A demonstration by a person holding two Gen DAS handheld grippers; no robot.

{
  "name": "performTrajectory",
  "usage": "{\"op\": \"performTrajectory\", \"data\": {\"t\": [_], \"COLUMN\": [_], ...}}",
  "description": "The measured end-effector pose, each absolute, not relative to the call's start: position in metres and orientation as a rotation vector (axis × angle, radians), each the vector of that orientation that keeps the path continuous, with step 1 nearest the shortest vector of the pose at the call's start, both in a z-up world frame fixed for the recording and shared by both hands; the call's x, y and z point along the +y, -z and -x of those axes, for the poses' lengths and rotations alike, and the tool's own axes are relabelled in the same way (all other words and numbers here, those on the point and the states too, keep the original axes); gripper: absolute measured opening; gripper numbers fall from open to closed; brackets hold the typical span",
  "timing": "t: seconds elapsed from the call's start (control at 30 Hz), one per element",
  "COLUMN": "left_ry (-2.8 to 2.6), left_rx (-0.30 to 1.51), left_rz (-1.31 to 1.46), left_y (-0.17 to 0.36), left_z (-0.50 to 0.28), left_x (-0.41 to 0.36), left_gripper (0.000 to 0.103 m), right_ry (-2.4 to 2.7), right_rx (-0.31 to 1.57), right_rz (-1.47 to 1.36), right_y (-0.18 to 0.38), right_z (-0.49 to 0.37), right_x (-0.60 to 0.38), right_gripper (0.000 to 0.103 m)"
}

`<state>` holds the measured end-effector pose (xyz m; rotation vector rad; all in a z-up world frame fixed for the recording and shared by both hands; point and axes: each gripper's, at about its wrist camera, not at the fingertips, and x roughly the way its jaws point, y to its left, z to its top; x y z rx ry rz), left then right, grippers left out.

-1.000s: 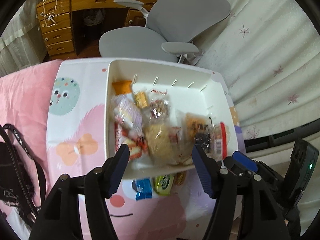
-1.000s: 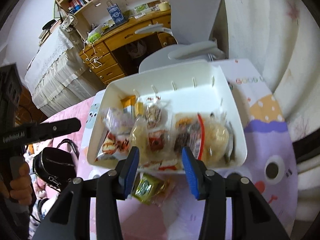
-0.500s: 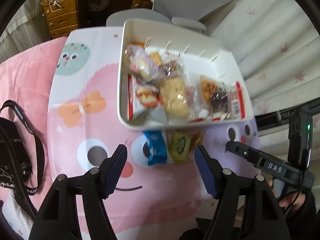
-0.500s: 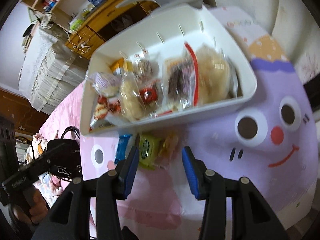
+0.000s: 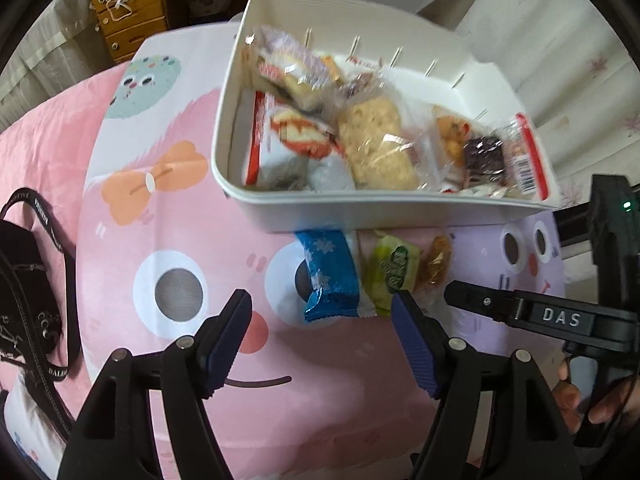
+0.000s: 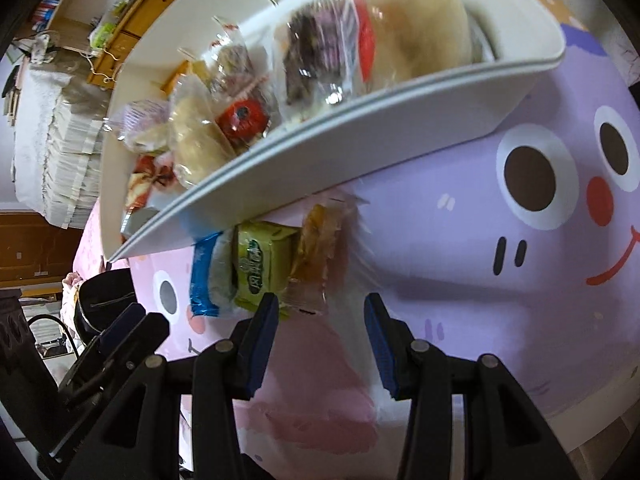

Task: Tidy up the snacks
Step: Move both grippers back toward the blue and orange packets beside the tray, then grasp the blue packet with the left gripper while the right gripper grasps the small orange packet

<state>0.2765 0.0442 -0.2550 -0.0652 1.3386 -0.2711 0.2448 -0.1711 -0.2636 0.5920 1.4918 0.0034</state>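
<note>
Far left, a black bag w/ strap is lying on the pink cartoon cloth that covers the surface. Moving right, the left hand-held gripper is pointing steeply down over the cloth, jaws opening, nothing between them, pads touching nothing. Just ahead of it, the blue snack packet is lying flat on the cloth, its far end tucked against the near wall of the white bin. Beside it, to the right, the green packet, then the small amber-wrapped snack, all three in a row along the bin's near wall, outside it. The bin itself is sitting on the cloth, packed w/ wrapped cakes, cookies & bread.

Further right, the right hand-held gripper is hovering released over the cloth, jaws partly apart & empty; its left finger is just short of the green packet, amber snack lying in front of the gap. A person's hand is gripping that tool's handle at far right.
</note>
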Motion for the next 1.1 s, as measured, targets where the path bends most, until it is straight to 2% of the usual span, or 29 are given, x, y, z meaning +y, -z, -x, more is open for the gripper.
{"op": "performTrajectory", "data": {"t": [0.47,0.6,0.8,0.93,1.0,1.1], "left_ry": [0.205,0.191,0.183,0.189,0.184,0.182], "left_rx": [1.392,1.397,1.418,1.399,1.396,1.394], "left_rz": [0.091,0.101,0.078,0.062,0.058,0.066], "left_y": [0.297,0.302,0.311,0.312,0.312,0.310], "left_z": [-0.292,-0.297,-0.304,-0.306,-0.306,-0.303], "left_x": [0.030,0.027,0.023,0.014,0.011,0.011], "left_gripper": [0.071,0.062,0.049,0.035,0.030,0.028], "right_ry": [0.014,0.009,-0.007,-0.017,-0.026,-0.034], "right_rx": [1.498,1.499,1.505,1.505,1.509,1.504], "right_rz": [-0.508,-0.492,-0.485,-0.477,-0.468,-0.448], "right_y": [0.273,0.274,0.275,0.278,0.279,0.279], "right_z": [-0.269,-0.276,-0.280,-0.279,-0.280,-0.277], "right_x": [-0.159,-0.154,-0.146,-0.144,-0.145,-0.146], "right_gripper": [0.045,0.045,0.035,0.022,0.022,0.022]}}
